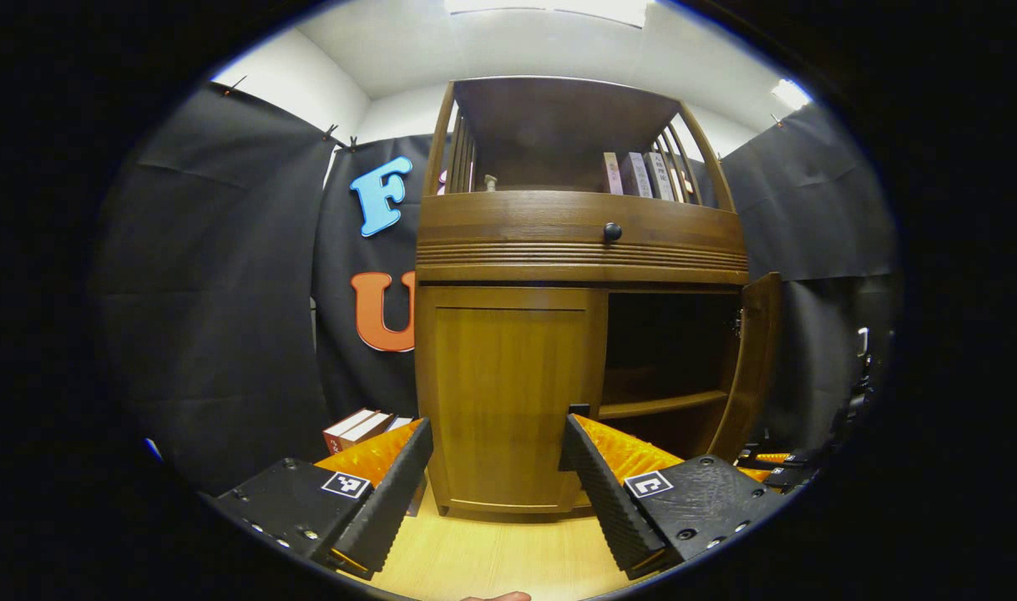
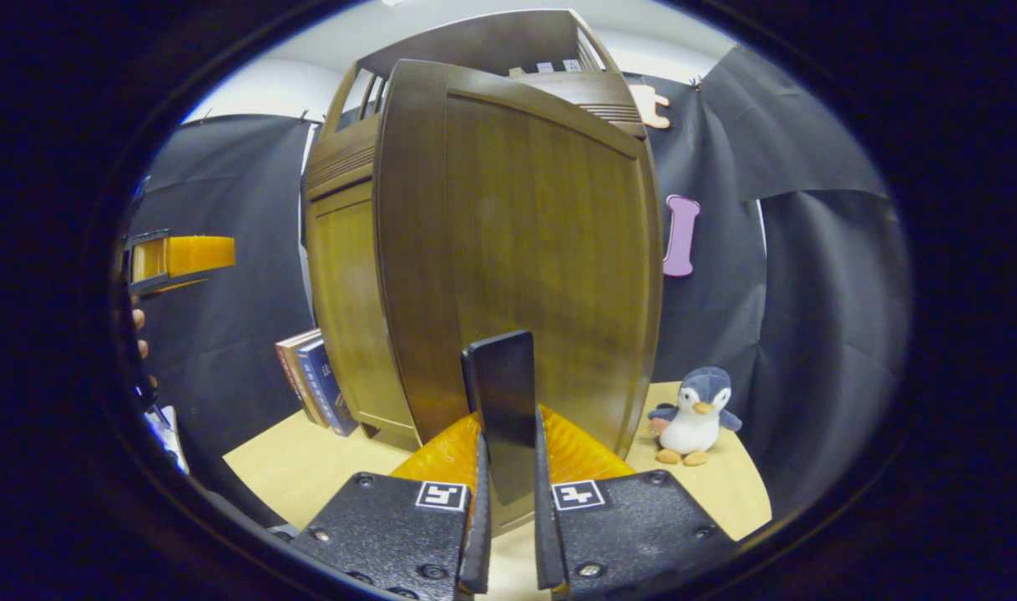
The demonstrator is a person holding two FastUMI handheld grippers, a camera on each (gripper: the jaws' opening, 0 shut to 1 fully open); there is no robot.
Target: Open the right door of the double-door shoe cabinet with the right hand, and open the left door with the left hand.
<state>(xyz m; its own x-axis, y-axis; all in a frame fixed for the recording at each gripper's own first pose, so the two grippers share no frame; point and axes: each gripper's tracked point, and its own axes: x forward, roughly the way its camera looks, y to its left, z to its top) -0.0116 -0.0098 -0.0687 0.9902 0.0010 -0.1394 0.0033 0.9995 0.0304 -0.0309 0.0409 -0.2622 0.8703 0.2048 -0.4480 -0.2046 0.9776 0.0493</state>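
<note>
The wooden shoe cabinet [image 1: 582, 250] stands on a light table. Its left door [image 1: 508, 392] is closed, with a small dark handle [image 1: 579, 410] at its inner edge. The right door [image 1: 755, 359] is swung out, baring dark shelves inside. My left gripper [image 1: 498, 430] is open, a short way in front of the left door and touching nothing. In the right gripper view the opened right door [image 2: 542, 250] is close ahead, and my right gripper [image 2: 508, 451] is shut on its flat dark handle [image 2: 500, 376]. The left gripper [image 2: 174, 259] shows at the far left, held by a hand [image 2: 139, 321].
Books [image 1: 360, 427] lean beside the cabinet's left side, shown as books [image 2: 312, 380] in the right gripper view. A penguin plush [image 2: 692, 415] sits on the table right of the open door. More books [image 1: 642, 174] stand on the top shelf above a drawer knob [image 1: 612, 231].
</note>
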